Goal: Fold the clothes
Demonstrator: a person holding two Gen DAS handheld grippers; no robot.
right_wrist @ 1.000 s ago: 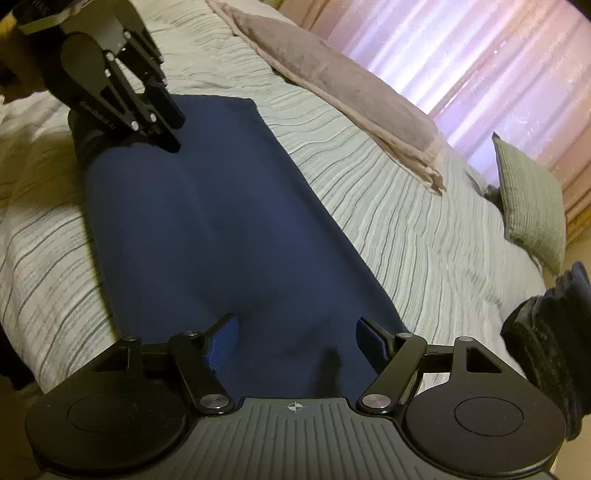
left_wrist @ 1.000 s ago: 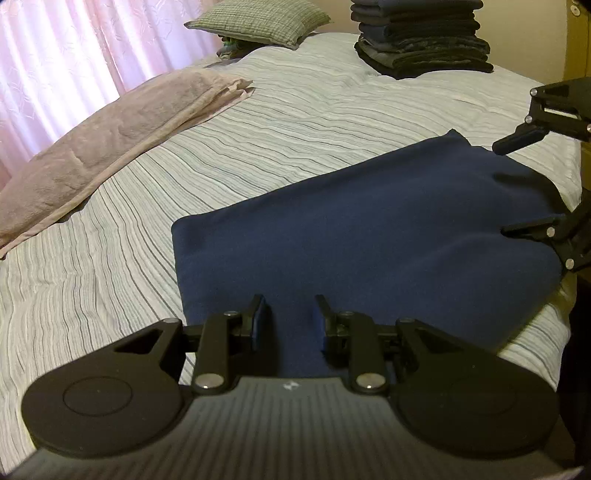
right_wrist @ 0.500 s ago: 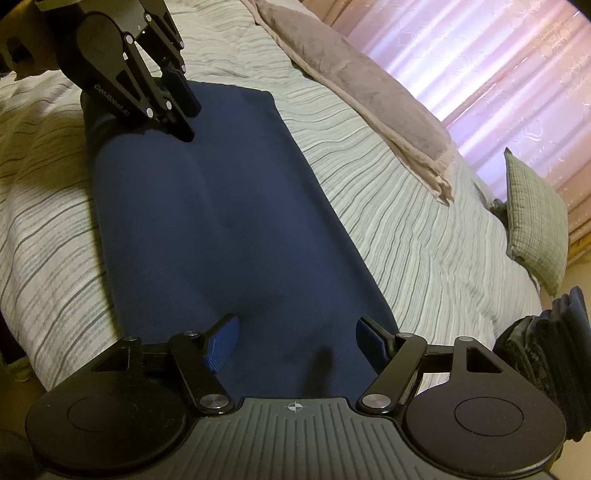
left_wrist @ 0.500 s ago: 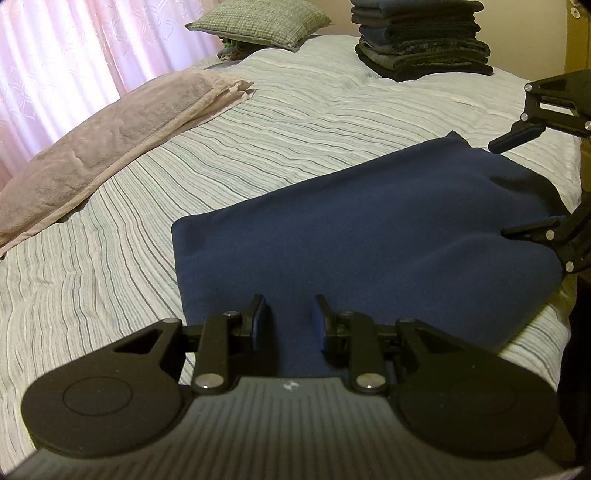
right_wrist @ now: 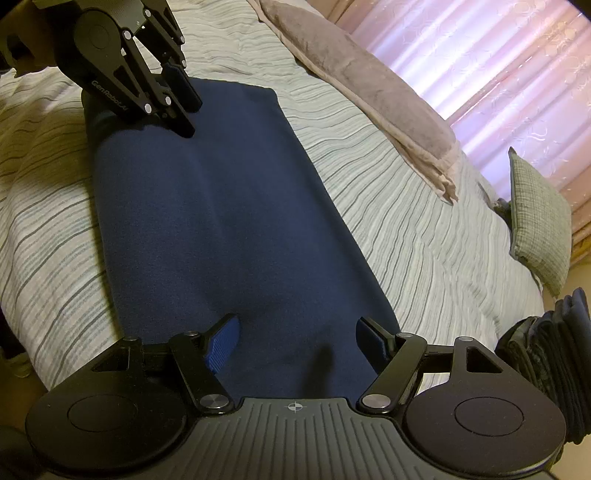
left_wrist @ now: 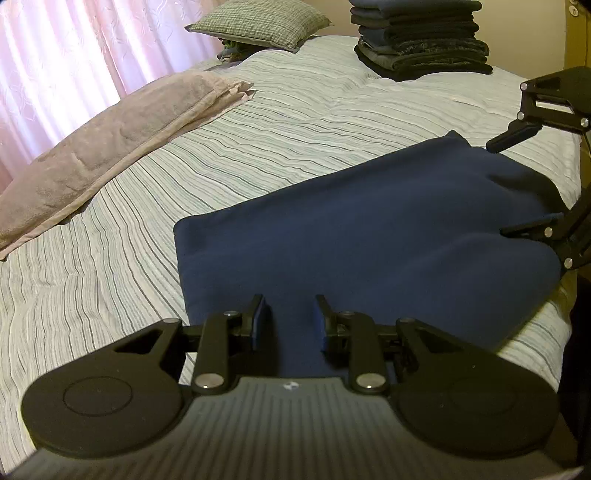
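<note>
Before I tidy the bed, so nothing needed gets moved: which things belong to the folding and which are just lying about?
For the folding:
navy cloth
left gripper
right gripper
stack of folded clothes

Just lying about:
pinkish-grey pillow
checked cushion
striped bedspread

I am reading only one piece of text: "GenRobot.AI" in pale letters along the black linkage plate of my left gripper (right_wrist: 184, 110), seen from my right wrist camera. I am finding no other legible words or numbers anywhere.
</note>
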